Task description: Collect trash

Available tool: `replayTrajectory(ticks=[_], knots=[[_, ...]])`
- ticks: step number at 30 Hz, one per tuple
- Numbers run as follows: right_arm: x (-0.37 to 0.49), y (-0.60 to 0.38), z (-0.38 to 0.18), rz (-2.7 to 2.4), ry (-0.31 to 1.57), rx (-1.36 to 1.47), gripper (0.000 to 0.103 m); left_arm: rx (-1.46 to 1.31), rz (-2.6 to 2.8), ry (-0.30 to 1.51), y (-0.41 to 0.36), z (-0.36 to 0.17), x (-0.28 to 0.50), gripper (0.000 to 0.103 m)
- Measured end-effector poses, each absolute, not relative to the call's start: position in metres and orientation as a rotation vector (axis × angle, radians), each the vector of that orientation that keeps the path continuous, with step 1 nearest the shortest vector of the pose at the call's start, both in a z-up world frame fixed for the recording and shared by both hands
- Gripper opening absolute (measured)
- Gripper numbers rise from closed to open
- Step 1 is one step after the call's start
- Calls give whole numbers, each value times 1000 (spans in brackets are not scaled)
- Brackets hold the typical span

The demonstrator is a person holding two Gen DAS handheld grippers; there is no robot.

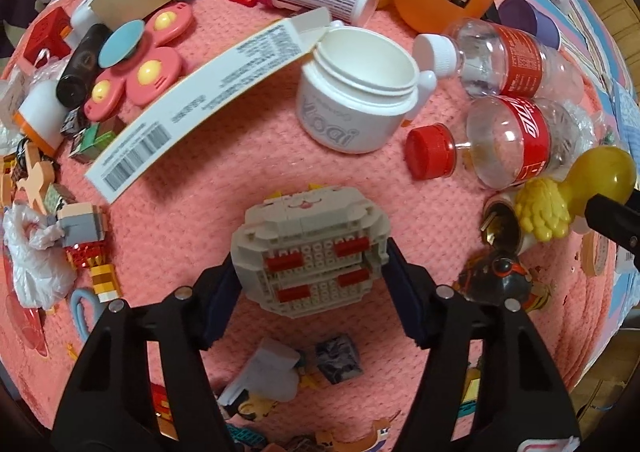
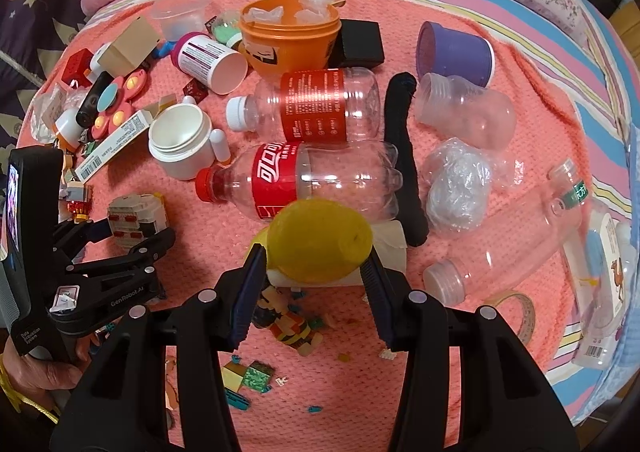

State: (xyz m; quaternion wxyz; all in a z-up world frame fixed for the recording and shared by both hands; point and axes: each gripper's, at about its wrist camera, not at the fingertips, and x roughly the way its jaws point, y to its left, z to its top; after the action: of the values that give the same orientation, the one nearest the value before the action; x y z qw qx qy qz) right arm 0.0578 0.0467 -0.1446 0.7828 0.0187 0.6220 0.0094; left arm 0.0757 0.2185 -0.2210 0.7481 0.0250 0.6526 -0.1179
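The left gripper (image 1: 308, 272) is clamped on a cream-white toy-brick model with red bricks on its underside (image 1: 310, 252), a blue-padded finger pressed against each flank, holding it above the coral-pink knitted blanket (image 1: 224, 180). The right gripper (image 2: 316, 264) is closed about as far as its load allows on the smooth yellow rubber bulb of a squeeze toy (image 2: 318, 240), pads touching both sides.

From the left wrist view, an open white plastic jar (image 1: 358, 92) lies at twelve o'clock of the brick model, and a long white carton strip with a barcode (image 1: 188, 104) runs from ten towards eleven. Two clear plastic bottles with red labels lie side by side at one to two o'clock: the red-capped one (image 1: 516, 140) nearer, the white-capped one (image 1: 504, 56) just beyond (both look empty).

From the right wrist view, a crumpled clear plastic wrap (image 2: 456, 188) sits at two o'clock of the bulb, and a capless clear bottle (image 2: 508, 248) at three.
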Motion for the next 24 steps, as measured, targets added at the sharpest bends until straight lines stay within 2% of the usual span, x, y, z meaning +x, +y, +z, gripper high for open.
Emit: replayTrajectory(ticks=[11, 24], knots=[[62, 69, -139, 56, 1332, 22, 47, -3, -172, 1424, 258, -212, 78, 64], [66, 104, -123, 129, 1304, -19, 47, -84, -62, 1398, 343, -188, 65, 64]])
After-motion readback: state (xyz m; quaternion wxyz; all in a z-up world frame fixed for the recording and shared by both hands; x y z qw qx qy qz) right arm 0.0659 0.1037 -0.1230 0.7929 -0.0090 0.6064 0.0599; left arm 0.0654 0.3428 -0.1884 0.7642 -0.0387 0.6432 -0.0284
